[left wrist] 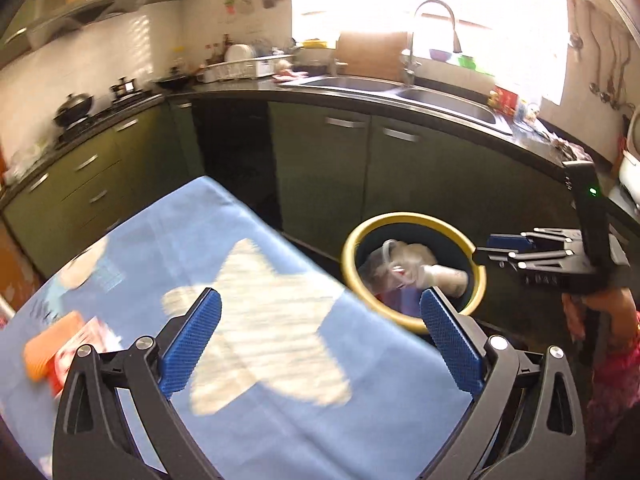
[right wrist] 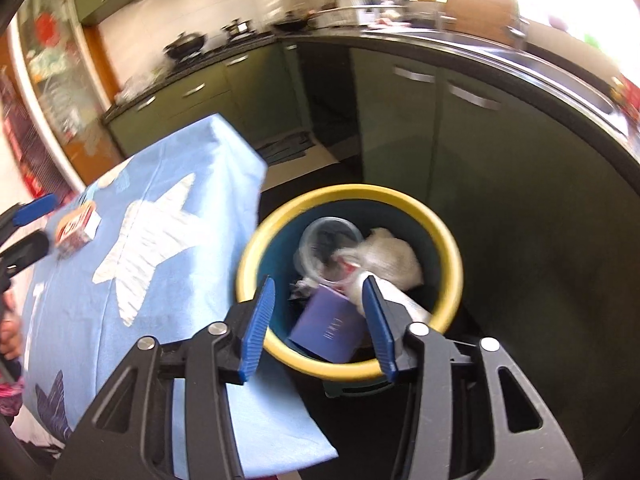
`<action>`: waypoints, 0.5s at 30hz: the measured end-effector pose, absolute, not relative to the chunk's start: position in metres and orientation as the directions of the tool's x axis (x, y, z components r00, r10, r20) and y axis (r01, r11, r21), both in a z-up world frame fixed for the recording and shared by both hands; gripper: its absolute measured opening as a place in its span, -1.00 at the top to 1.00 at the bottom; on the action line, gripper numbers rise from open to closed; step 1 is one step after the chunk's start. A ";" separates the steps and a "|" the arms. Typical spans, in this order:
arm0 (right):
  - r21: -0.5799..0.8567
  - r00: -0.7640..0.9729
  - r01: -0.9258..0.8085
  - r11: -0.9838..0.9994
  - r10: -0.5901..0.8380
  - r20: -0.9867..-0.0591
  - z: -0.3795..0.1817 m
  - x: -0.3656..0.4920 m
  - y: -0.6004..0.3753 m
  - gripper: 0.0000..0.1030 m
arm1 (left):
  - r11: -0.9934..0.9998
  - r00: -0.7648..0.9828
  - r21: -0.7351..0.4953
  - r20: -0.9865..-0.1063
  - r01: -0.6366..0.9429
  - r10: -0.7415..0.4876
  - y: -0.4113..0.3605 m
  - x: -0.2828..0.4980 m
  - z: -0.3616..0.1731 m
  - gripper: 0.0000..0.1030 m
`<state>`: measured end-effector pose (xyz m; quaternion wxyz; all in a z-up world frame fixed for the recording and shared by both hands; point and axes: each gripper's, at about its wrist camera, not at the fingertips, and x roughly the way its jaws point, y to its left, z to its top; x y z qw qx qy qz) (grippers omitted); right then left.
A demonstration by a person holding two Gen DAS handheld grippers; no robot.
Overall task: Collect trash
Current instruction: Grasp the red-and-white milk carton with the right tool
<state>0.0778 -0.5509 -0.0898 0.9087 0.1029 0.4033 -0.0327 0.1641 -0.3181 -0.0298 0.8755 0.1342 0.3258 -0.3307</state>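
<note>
1. My left tongs (left wrist: 320,300): jaws spread wide, nothing between the blue pads (left wrist: 192,340); they hang over the bench (left wrist: 280,420), near its edge by the bin.

2. My right tongs (right wrist: 318,312): jaws partly apart, empty, no pad pressing on anything; poised above the mouth of the bin, pointing down into it. From the left wrist view they show side-on to the right of the bin rim.

3. Bin (right wrist: 452,248): round, yellow rim, dark blue-green inside, standing on the floor just beside the bench corner.

4. Trash inside the bin: a clear plastic cup (right wrist: 320,240), a crumpled pale wad (right wrist: 396,260), a purple box (right wrist: 328,328) and a pale tube-like piece (right wrist: 404,300) leaning at the near rim. Blurred; I cannot tell finer detail.

5. Bench cover: light blue cloth with a large white star (left wrist: 264,320) printed on it.

6. Small orange and white carton (left wrist: 68,352): on the cloth at the left side, well apart from the bin, just beside my left tongs.

7. Surroundings: green kitchen cabinets (left wrist: 340,160), double sink (left wrist: 420,96) with faucet under a bright window.
</note>
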 end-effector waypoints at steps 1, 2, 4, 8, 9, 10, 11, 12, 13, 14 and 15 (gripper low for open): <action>0.150 0.667 0.117 0.982 0.034 -0.744 -0.089 0.085 -0.543 0.13 | 0.763 0.581 0.018 -0.660 0.646 -0.477 -0.299 0.161 -0.029 -0.91; 0.139 0.663 0.087 0.986 0.047 -0.748 -0.088 0.093 -0.534 0.13 | 0.771 0.582 0.011 -0.663 0.636 -0.470 -0.283 0.159 -0.028 -0.91; 0.119 0.654 0.004 0.993 0.088 -0.751 -0.084 0.112 -0.512 0.13 | 0.798 0.585 0.007 -0.684 0.603 -0.436 -0.250 0.159 -0.030 -0.91; 0.067 0.619 -0.219 0.973 0.192 -0.761 -0.074 0.155 -0.451 0.01 | 0.853 0.643 0.066 -0.688 0.518 -0.337 -0.183 0.150 -0.039 -0.91; 0.054 0.605 -0.284 0.957 0.223 -0.765 -0.072 0.167 -0.434 -0.06 | 0.862 0.655 0.082 -0.687 0.500 -0.315 -0.170 0.149 -0.040 -0.91; 0.038 0.586 -0.359 0.932 0.257 -0.769 -0.070 0.179 -0.414 -0.08 | 0.872 0.665 0.094 -0.687 0.481 -0.293 -0.154 0.148 -0.042 -0.91; 0.019 0.566 -0.430 0.903 0.285 -0.774 -0.069 0.192 -0.394 -0.08 | 0.885 0.674 0.100 -0.688 0.456 -0.270 -0.137 0.146 -0.045 -0.91; 0.000 0.543 -0.496 0.868 0.310 -0.781 -0.069 0.204 -0.373 -0.09 | 0.895 0.677 0.097 -0.691 0.435 -0.254 -0.124 0.146 -0.047 -0.91; -0.011 0.519 -0.550 0.835 0.332 -0.787 -0.069 0.214 -0.355 -0.09 | 0.907 0.677 0.088 -0.696 0.412 -0.241 -0.109 0.145 -0.049 -0.91; -0.018 0.491 -0.606 0.795 0.356 -0.795 -0.070 0.226 -0.335 -0.09 | 0.916 0.676 0.074 -0.699 0.393 -0.234 -0.096 0.145 -0.052 -0.91; -0.016 0.457 -0.660 0.751 0.386 -0.801 -0.070 0.237 -0.316 -0.09 | 0.924 0.676 0.064 -0.702 0.376 -0.226 -0.086 0.144 -0.054 -0.91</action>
